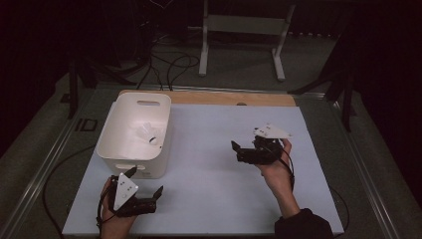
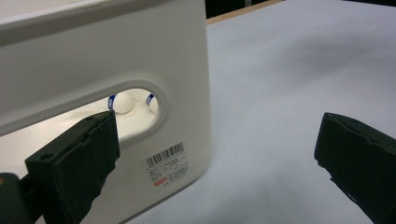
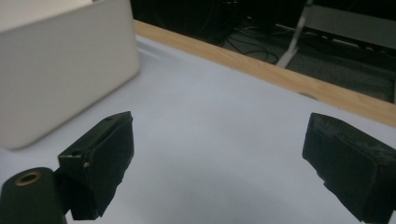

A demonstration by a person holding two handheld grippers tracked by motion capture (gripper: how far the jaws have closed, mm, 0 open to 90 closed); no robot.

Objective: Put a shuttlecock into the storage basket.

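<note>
Nearest the person, the left gripper (image 1: 145, 185) hovered just off the near wall of the white bin (image 1: 115, 158), its jaws spread wide and holding nothing; in the left gripper view one jaw stood in front of the bin's handle cut-out (image 2: 135, 112) and the other hung over bare table cover. Farther right, well apart from the bin, the right gripper (image 1: 238, 148) was held above the pale table cover (image 1: 219, 174), jaws likewise wide apart and empty, pointed toward the bin.

Inside the bin lay the white shuttlecocks (image 1: 149, 134), resting on its floor toward the right wall (two rounded white ends with blue bands showed through the cut-out in the left gripper view (image 2: 122, 102)).

The likeliest trouble, in my judgement, sat at the bin. The left jaw was close enough to the near wall that a forward nudge could shove the light bin along the smooth cover or tip it. A reach over the rim could also catch the wall, and the light, rounded shuttlecocks would probably roll away or crush under a careless pinch.

Beyond the table's wooden edge (image 1: 234, 98) lay loose cables (image 1: 171, 64) on the floor.
</note>
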